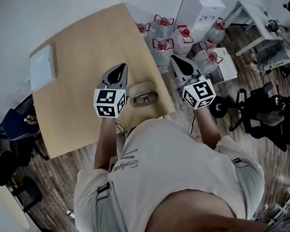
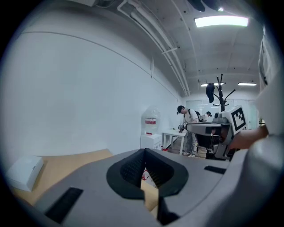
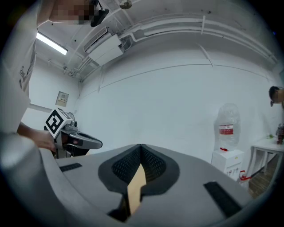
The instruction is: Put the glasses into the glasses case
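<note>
A beige glasses case (image 1: 142, 91) lies open near the front right corner of the wooden table (image 1: 77, 48), with the dark-rimmed glasses (image 1: 144, 100) resting in it. My left gripper (image 1: 121, 66) is held above the table just left of the case, shut with nothing between its jaws. My right gripper (image 1: 173, 58) hovers just off the table's right edge, to the right of the case, also shut and empty. In the left gripper view the left gripper (image 2: 143, 153) points level at the wall. The right gripper (image 3: 141, 147) does the same, and neither view shows the case.
A flat white box (image 1: 42, 68) lies at the table's far left corner. Several water bottles (image 1: 165, 38) and a white dispenser (image 1: 197, 12) stand on the floor past the right edge. A dark chair (image 1: 13, 131) sits left and black equipment (image 1: 262, 111) right.
</note>
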{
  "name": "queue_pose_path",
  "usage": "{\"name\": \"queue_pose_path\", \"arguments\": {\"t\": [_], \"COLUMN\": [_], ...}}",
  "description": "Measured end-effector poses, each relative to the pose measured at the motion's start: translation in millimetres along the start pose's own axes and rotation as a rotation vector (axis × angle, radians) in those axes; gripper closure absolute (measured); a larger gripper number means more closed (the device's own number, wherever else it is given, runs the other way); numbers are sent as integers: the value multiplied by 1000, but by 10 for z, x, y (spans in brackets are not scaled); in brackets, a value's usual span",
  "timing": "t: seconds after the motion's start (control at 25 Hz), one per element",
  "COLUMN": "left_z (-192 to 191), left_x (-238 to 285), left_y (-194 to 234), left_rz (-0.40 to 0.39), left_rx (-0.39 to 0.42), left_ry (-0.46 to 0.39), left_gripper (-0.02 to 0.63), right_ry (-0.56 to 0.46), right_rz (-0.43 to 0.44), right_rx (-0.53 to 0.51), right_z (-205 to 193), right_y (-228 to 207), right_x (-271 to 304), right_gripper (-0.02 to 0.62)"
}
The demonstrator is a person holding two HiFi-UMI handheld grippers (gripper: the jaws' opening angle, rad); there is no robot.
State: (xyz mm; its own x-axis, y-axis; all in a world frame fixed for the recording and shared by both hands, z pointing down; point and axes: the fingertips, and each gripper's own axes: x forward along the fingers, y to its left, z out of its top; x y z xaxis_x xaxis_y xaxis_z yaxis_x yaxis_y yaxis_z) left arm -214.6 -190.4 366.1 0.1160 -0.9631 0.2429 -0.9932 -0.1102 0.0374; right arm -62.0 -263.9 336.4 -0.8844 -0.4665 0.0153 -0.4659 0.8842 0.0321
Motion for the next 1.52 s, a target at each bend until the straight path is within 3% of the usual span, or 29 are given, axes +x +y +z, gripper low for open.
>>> {"name": "queue_pose_path", "arguments": {"t": [0.2, 0.4, 0.96, 1.52], "left_z": [253, 429, 427, 309], "left_x": [-32, -20, 99, -14], "left_y": [69, 146, -12, 90], "left_rz": [-4, 15, 7, 7], "left_rx": [-42, -22, 42, 12], "left_ry": [-69, -102, -93, -76], "left_gripper": [591, 591, 591, 591], "right_ry": [-19, -29, -10, -12], "right_rz": [5, 19, 29, 18], "right_rx": [-6, -9, 12, 38], "right_z": [144, 223, 153, 104], "right_y": [-3, 32, -26, 8], "right_x": [25, -3, -107, -47], "right_gripper": [600, 600, 600, 600]}}
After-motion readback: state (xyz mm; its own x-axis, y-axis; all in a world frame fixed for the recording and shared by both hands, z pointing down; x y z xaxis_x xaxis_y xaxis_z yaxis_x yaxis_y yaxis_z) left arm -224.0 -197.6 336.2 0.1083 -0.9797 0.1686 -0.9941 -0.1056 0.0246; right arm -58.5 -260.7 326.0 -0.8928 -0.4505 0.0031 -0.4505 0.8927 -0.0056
